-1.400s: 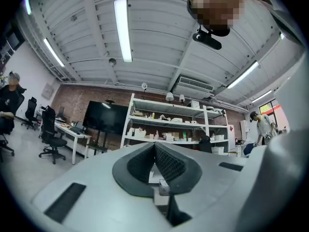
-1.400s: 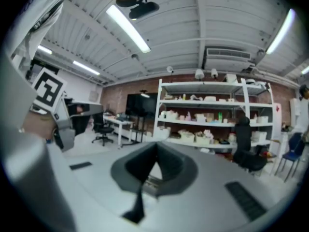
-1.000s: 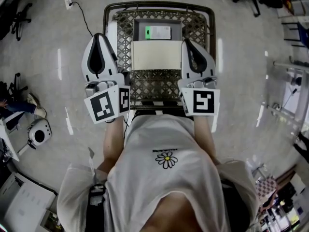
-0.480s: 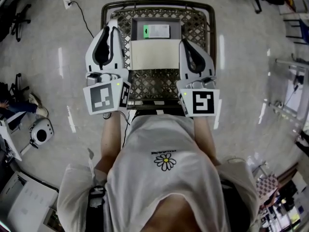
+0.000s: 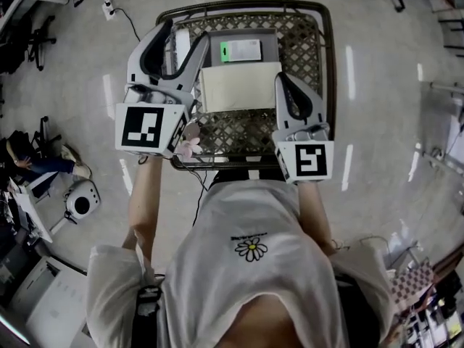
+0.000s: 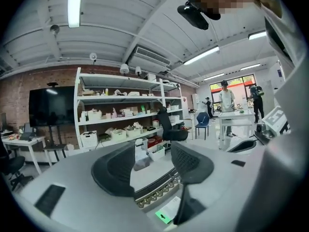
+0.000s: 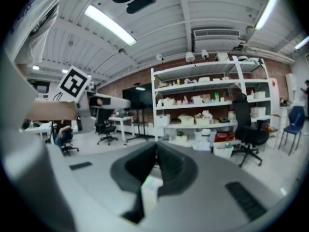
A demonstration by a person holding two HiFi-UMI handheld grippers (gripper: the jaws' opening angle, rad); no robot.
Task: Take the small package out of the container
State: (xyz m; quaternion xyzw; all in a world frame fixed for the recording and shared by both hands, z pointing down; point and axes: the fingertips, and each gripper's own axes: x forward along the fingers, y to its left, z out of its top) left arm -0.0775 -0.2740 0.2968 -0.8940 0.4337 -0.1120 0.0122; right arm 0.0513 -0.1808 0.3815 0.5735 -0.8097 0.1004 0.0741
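Note:
A metal mesh cart (image 5: 325, 56) holds a grey container (image 5: 214, 39) with a small white, green-labelled package (image 5: 241, 50) in it. A flat cream box (image 5: 239, 87) lies just nearer me. My left gripper (image 5: 181, 36) hovers over the cart's left side beside the container; its jaws are opening with nothing between them. In the left gripper view (image 6: 152, 161) the package's green label (image 6: 164, 217) and the cart rim (image 6: 157, 193) show below the gap. My right gripper (image 5: 284, 78) hangs at the cream box's right edge, shut and empty; its jaw tips meet in the right gripper view (image 7: 156, 148).
The cart stands on a grey floor. A power strip (image 5: 109, 7) and cables lie at the far left, a white round device (image 5: 80, 203) at the near left. Shelving (image 6: 120, 115) and office chairs (image 7: 248, 129) stand farther off, and people (image 6: 226, 100) stand at a table.
My left gripper has moved forward over the cart's left side, and its jaws have gone from shut to spread. The right gripper has hardly moved.

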